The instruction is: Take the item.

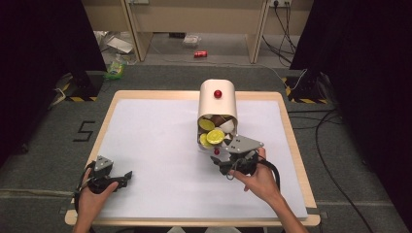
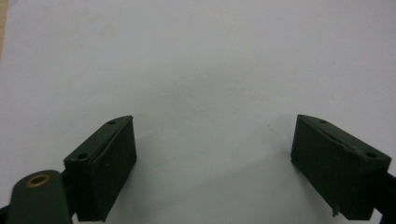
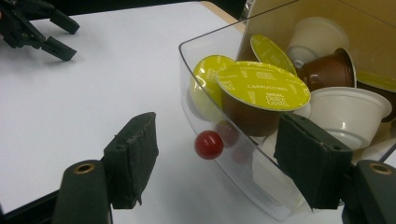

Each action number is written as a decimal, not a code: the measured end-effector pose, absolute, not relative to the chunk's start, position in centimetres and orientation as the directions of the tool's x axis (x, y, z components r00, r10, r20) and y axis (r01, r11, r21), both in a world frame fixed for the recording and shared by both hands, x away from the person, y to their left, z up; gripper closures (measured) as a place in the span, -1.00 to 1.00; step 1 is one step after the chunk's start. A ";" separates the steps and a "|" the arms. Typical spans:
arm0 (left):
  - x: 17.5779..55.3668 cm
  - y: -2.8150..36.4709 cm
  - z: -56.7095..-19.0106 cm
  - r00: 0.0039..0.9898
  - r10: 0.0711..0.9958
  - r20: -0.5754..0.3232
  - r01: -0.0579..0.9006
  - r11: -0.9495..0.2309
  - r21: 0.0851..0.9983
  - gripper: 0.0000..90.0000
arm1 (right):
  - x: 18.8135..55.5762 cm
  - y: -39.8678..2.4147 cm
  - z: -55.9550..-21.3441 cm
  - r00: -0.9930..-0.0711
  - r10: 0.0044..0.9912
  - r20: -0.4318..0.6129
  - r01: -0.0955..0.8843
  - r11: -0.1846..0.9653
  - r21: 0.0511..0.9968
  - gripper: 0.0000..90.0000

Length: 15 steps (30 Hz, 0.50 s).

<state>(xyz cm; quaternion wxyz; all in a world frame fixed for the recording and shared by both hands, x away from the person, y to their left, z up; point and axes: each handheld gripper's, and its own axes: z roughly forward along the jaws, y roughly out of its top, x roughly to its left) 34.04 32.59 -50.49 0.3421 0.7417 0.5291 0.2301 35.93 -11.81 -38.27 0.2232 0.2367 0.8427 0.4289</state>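
A white-topped counter carries a cream capsule dispenser lying near its far middle edge. The dispenser's clear drawer, with a small red knob, stands pulled open toward the person and holds coffee capsules, some with yellow-green lids, some white or brown. The right gripper sits just in front of the drawer, its jaws apart with the red knob between them, untouched. The left gripper rests well away from the dispenser, near the counter's front left corner, jaws wide apart over bare surface.
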 end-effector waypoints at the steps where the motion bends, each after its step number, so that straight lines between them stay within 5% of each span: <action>1: 34.0 32.6 -50.5 0.334 0.942 -0.021 0.628 -0.206 0.751 -0.70 | 35.9 -11.8 -38.3 -0.790 0.587 -0.179 0.203 0.524 0.827 -0.32; 15: 34.0 32.6 -50.5 0.334 0.942 -0.021 0.627 -0.206 0.751 -0.70 | 34.8 -11.9 -38.7 -0.789 0.582 -0.199 0.188 0.537 0.823 -0.25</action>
